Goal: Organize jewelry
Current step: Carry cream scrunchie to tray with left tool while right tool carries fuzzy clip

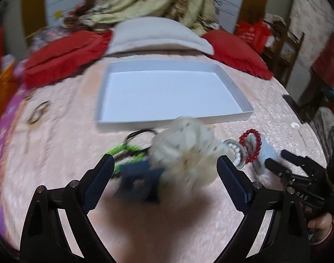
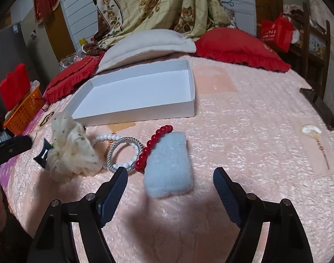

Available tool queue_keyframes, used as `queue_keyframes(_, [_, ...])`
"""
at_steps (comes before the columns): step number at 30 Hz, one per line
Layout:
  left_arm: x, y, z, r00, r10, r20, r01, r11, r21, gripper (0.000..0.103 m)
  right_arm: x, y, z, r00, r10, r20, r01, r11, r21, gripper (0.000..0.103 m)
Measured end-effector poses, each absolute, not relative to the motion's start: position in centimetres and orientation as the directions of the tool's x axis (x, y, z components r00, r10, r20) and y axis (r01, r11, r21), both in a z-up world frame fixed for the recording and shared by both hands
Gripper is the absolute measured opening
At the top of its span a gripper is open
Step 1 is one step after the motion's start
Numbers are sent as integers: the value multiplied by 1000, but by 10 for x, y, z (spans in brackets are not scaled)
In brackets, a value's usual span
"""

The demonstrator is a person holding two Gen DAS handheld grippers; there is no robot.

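Red round-bead bracelet (image 2: 155,144) rests against pale-blue fluffy pad (image 2: 169,166) mid-bed; left gripper (image 1: 166,167) and right gripper (image 2: 170,180) both gape wide, empty; cream scrunchie (image 1: 184,151), possibly, blurred.

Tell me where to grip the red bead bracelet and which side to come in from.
Grip the red bead bracelet on its near, lower arc, which lies on the bedspread beside the silver bangle. The far beads rest on the pale blue pad. Bring the right gripper from above, one finger inside the loop and one outside, pinching across the strand.
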State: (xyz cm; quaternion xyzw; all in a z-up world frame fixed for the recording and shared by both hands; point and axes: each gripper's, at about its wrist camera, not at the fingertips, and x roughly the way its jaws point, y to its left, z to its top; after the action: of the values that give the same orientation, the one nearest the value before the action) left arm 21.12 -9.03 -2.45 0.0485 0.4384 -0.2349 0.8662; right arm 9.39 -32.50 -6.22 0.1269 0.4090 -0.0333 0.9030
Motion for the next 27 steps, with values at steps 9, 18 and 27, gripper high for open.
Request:
queue_keyframes(9, [249, -121, -52, 350, -411, -842, 512, 836, -195, 43, 108, -333, -83, 628, 123, -769, 159, 946, 281, 51])
queue_keyframes(18, [214, -120, -28, 354, -447, -822, 533, 818, -216, 13, 92, -340, -81, 643, 164, -748, 175, 920, 352, 37])
queue_keyframes(27, [167, -82, 42, 477, -499, -724, 562, 806, -186, 14, 50, -340, -47, 653, 113, -749, 178, 938, 297, 35])
